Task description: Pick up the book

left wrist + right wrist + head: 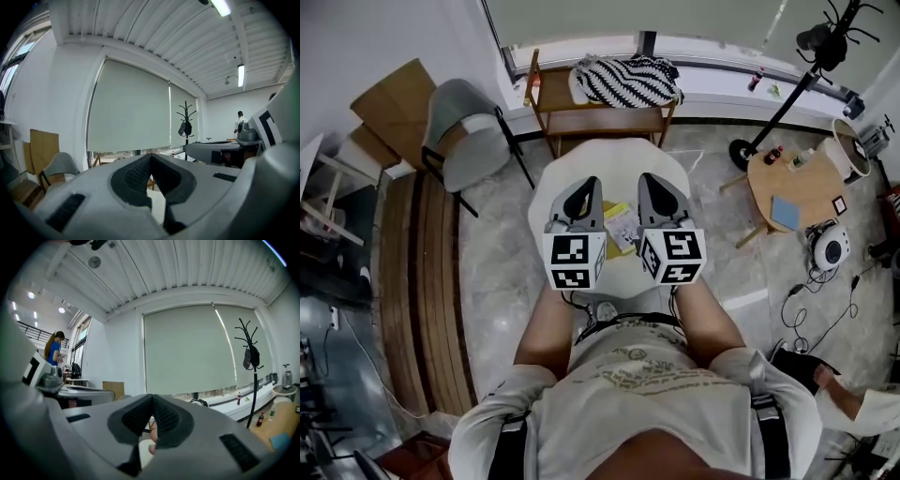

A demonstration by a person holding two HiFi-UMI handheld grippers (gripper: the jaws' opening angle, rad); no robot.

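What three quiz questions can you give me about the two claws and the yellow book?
1. True or false: the right claw is holding the yellow book.
2. Pick one: what lies on the wooden bench by the window? A) a ball B) a striped cloth C) a shoe
3. Count: of the left claw and the right claw, how many are shut?

Key: 1 false, the book lies on the white table between the claws; 2 B; 3 two, both shut with nothing in them.
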